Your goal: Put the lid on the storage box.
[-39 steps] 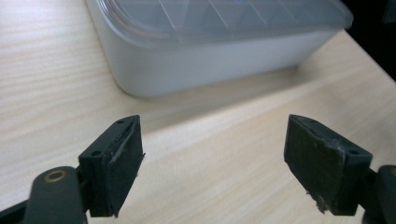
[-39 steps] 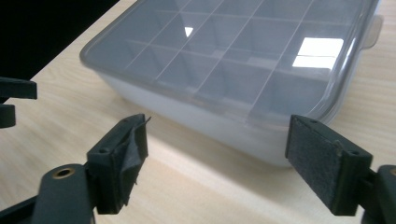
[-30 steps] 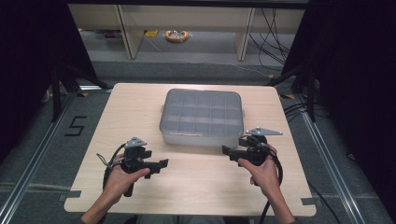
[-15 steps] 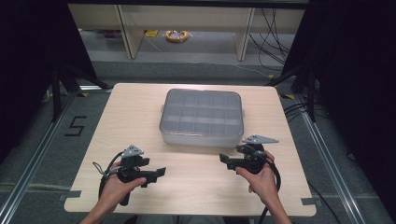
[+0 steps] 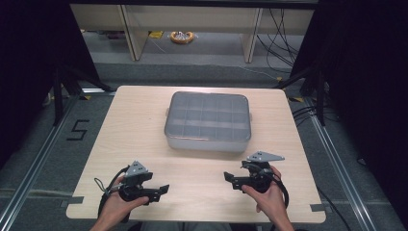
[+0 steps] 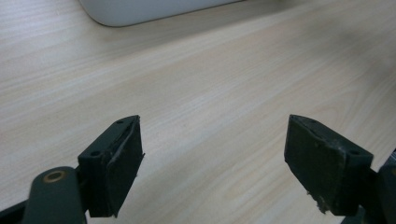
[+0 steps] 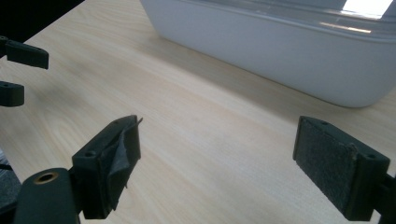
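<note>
Sitting wide open and empty near the worktop (image 5: 144,120) edge, both claws, left claw (image 5: 165,188) and right claw (image 5: 227,177), haven't touched the closed organizer box (image 5: 208,120) yet.

surface: light wooden table (image 5: 144,125) | on it: lidded grey compartment box (image 5: 208,120)

I look down on a pale wood-grain tabletop (image 5: 144,120) standing on a grey carpeted floor (image 5: 202,72). Metal rails (image 5: 337,159) run along the floor on either side, and a black number five (image 5: 78,130) is marked on the floor at the left. Black curtains (image 5: 29,72) darken both sides. Beyond the tabletop, beige furniture legs (image 5: 130,33) stand, with black cables (image 5: 281,33) trailing at the right and a small orange ring-shaped object (image 5: 182,36) lying on the floor.
</note>
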A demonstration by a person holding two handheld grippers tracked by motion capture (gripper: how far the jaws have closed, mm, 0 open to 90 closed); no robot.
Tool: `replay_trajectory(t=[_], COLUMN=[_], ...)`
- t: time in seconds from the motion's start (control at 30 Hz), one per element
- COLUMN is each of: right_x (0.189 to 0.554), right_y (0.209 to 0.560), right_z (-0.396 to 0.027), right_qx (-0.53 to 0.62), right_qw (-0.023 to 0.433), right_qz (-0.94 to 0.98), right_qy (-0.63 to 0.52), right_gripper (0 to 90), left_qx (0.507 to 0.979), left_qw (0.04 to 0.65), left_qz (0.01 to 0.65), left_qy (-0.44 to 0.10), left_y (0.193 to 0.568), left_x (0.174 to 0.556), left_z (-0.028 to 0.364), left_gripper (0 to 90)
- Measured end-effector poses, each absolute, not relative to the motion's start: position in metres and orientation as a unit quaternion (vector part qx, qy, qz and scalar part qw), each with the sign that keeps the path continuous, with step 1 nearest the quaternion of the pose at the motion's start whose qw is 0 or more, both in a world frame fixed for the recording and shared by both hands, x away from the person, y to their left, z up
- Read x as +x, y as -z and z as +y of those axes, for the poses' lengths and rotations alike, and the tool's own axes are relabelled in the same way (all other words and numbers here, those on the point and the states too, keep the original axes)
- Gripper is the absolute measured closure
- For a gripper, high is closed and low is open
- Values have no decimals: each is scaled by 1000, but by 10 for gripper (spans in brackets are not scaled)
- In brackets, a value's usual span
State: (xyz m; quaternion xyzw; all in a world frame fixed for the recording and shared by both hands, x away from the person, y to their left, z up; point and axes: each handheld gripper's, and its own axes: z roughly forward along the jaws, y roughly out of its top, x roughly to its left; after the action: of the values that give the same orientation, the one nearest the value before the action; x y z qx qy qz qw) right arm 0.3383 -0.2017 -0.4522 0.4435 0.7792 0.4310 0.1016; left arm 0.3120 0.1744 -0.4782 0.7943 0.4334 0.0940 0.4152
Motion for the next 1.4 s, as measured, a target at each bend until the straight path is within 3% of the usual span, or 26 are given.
replay_trajectory(t=[0.43, 0.67, 1.07, 1.4], right_x=[313, 301, 279, 280], right_y=[469, 483, 491, 496], right_z=[-199, -203, -204, -207], right_qx=[448, 429, 427, 419], right_qw=[66, 87, 57, 66], right_qz=[785, 794, 805, 809], right_qy=[-421, -421, -408, -407], right_gripper=[162, 162, 162, 162], left_qx=[808, 812, 818, 828], left_qw=[401, 394, 389, 379], left_qz=[414, 411, 405, 395], left_qy=[-121, -127, -124, -124], left_y=[490, 496, 497, 498], left_x=[288, 278, 262, 264], left_z=[172, 172, 172, 174], left_gripper=[188, 188, 188, 189])
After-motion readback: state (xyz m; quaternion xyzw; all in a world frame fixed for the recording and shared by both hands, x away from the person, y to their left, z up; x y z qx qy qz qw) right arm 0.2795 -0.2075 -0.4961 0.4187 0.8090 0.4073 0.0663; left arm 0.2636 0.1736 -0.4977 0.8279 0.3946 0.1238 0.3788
